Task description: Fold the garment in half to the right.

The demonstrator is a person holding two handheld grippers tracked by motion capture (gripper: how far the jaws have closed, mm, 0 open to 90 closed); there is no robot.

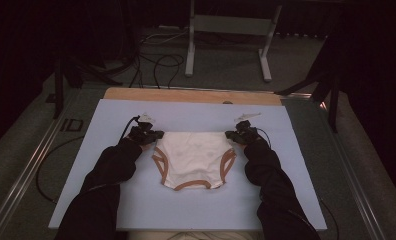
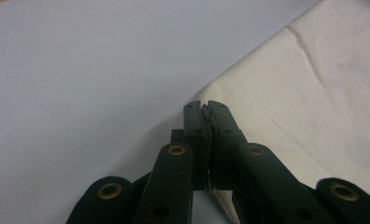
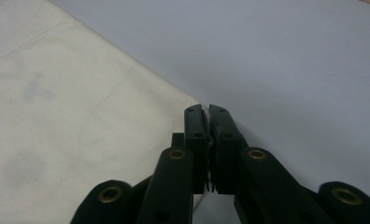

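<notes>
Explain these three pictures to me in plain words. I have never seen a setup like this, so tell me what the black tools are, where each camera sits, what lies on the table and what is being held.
A person at a table holds a hand tool with two black jaws in each hand. The high view looks down from above: the left gripper and the right gripper sit at the two upper corners of a pair of cream underpants with tan trim, spread flat on a pale blue mat. The other two pictures come from small cameras riding on the tools, looking along their jaws. In the left gripper view the left gripper is shut on a corner of the cloth. In the right gripper view the right gripper is shut too, pinching the other corner.
</notes>
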